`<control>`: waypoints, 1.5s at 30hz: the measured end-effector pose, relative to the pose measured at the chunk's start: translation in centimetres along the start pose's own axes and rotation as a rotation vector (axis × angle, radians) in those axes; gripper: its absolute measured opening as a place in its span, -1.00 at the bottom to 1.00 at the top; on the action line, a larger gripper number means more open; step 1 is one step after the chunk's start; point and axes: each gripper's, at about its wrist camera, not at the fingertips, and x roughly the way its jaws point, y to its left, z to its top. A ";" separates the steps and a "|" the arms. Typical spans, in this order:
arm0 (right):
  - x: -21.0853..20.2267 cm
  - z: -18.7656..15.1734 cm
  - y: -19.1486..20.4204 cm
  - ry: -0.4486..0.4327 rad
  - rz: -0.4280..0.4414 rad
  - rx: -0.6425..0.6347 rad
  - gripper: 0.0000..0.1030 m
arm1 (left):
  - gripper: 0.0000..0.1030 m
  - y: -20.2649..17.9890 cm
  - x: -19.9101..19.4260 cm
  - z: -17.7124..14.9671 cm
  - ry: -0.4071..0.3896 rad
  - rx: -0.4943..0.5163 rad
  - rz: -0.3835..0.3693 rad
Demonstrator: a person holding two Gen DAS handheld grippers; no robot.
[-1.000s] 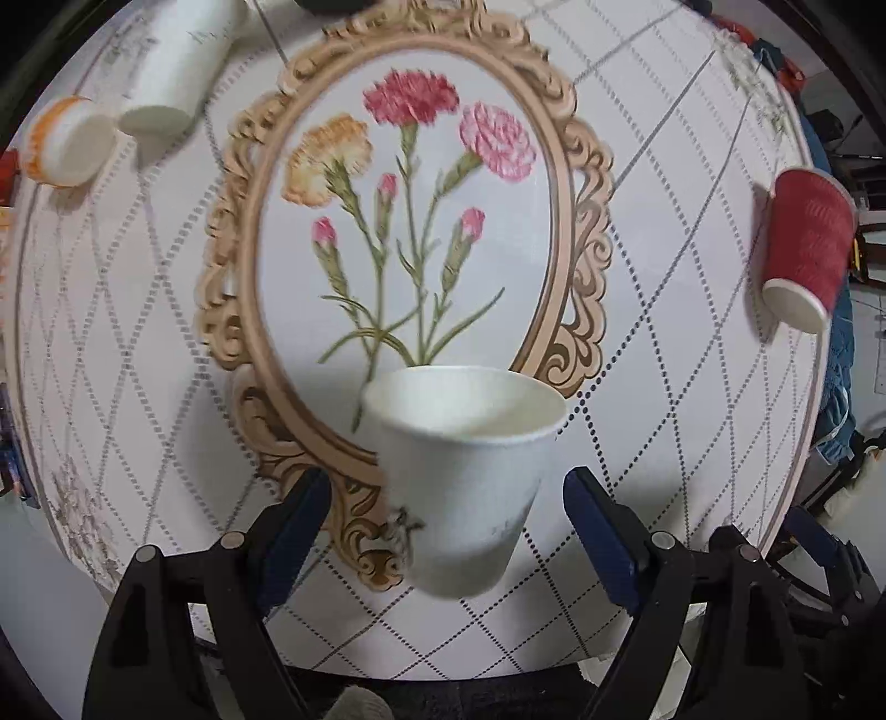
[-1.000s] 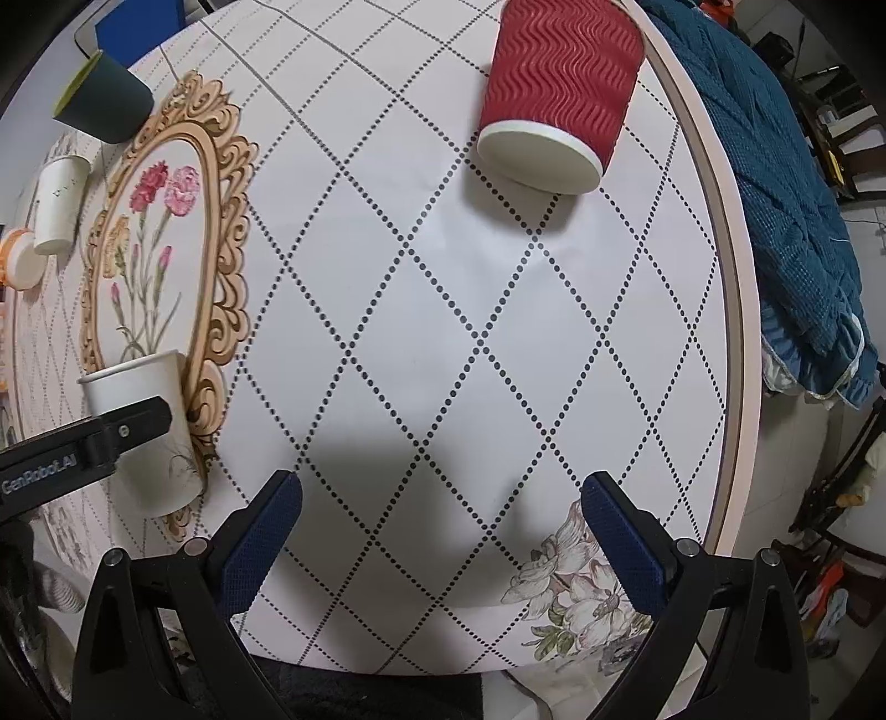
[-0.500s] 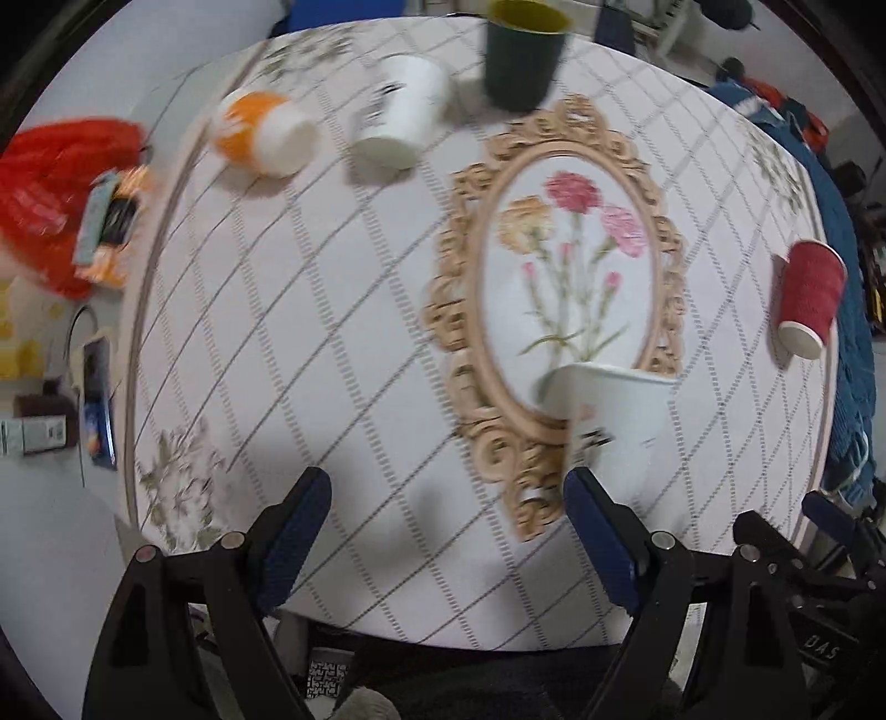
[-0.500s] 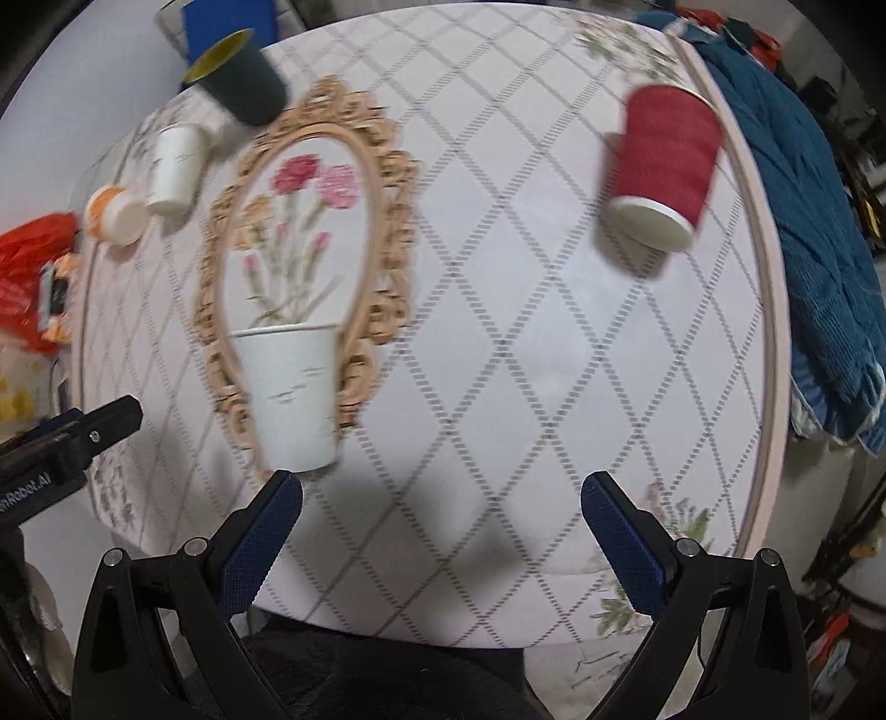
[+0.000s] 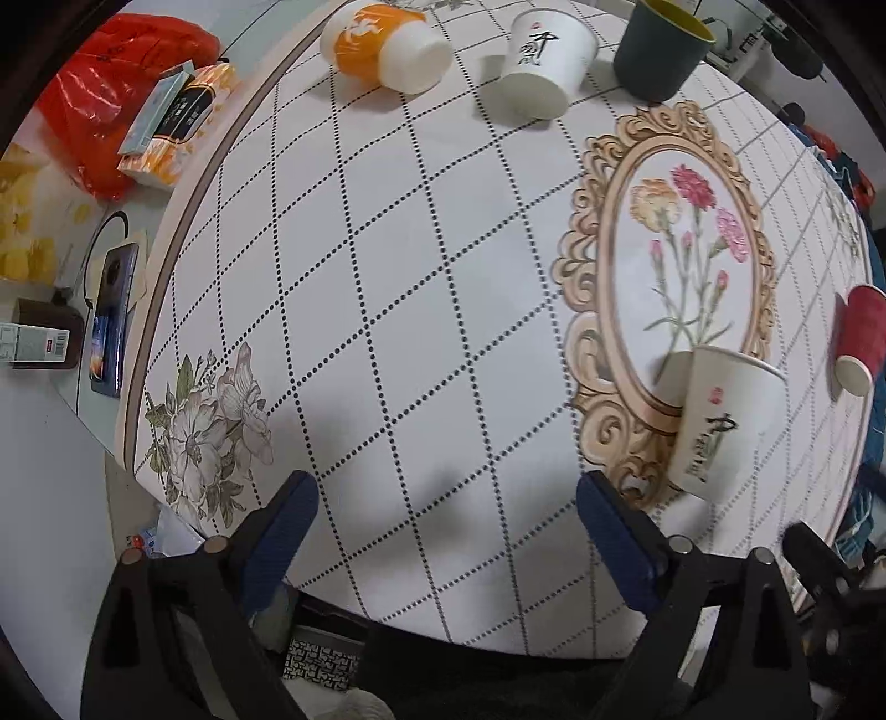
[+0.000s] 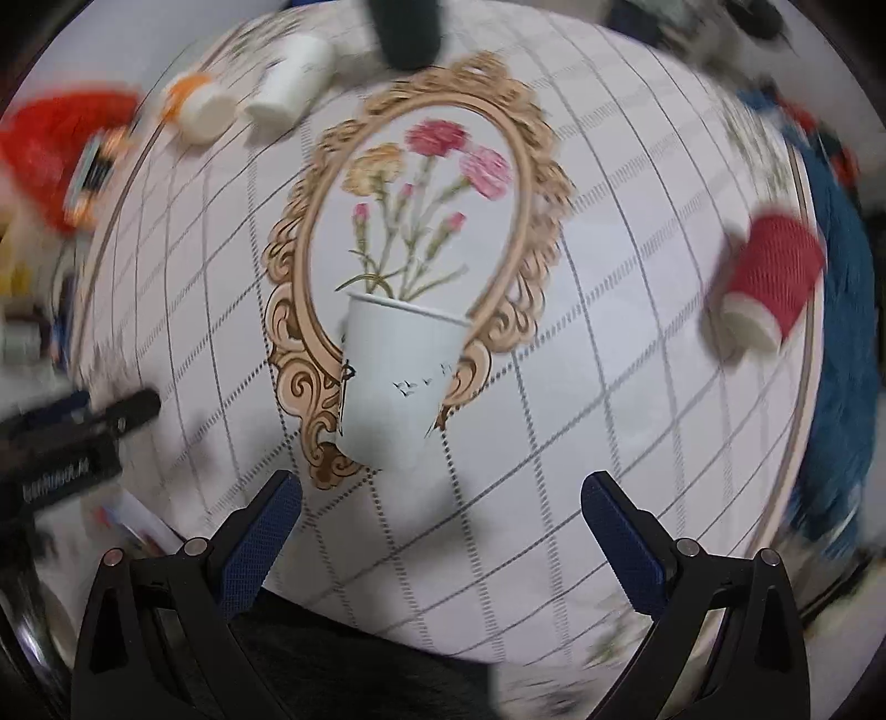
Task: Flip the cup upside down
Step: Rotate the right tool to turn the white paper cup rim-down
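White paper cup (image 6: 396, 387) upright, black calligraphy, on table (image 6: 609, 360)

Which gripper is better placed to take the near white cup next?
Right. The right gripper is open with the white cup centred ahead of it; the open left gripper has it off to its right.

The round white counter (image 5: 421, 288) with dotted diamond lines and a gold-framed carnation print carries an upright white paper cup (image 5: 725, 423), an inverted orange-and-white cup (image 5: 382, 41), an inverted white printed cup (image 5: 545, 55), an upright dark green cup (image 5: 659, 50) and an inverted red ribbed cup (image 5: 861, 343).
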 end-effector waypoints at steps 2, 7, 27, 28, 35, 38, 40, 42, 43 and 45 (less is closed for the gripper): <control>-0.5 0.4 1.5 -0.012 -0.076 -0.183 0.99 | 0.86 0.0 0.5 -0.1 -0.010 0.007 0.012; -0.8 -1.5 6.8 -0.143 -0.447 -0.918 0.99 | 0.86 -0.4 1.9 -0.4 -0.033 0.019 0.019; 10.0 -8.0 1.8 -0.172 -1.005 -2.836 0.94 | 0.87 0.9 7.1 -0.7 0.027 -0.082 0.004; 10.2 -7.6 1.9 -0.166 -1.003 -2.853 0.94 | 0.87 1.0 7.3 -0.8 0.029 -0.084 0.002; 13.0 -5.4 1.9 -0.128 -1.053 -2.853 0.38 | 0.87 1.5 8.4 -1.5 0.038 -0.105 -0.004; 12.9 -4.9 2.0 -0.116 -1.031 -2.825 0.31 | 0.87 2.3 8.8 -1.8 0.041 -0.107 -0.003; 12.6 -4.3 2.3 -0.114 -1.007 -2.796 0.29 | 0.87 2.6 9.0 -1.9 0.043 -0.106 -0.004; 12.4 -3.6 3.0 -0.109 -0.983 -2.747 0.28 | 0.87 2.7 9.0 -1.9 0.044 -0.102 -0.007; 12.3 -3.3 3.3 -0.108 -0.979 -2.723 0.28 | 0.87 2.8 8.9 -1.9 0.041 -0.099 -0.005; 12.1 -2.2 4.2 -0.106 -0.967 -2.670 0.28 | 0.87 2.6 8.6 -1.8 0.036 -0.092 -0.001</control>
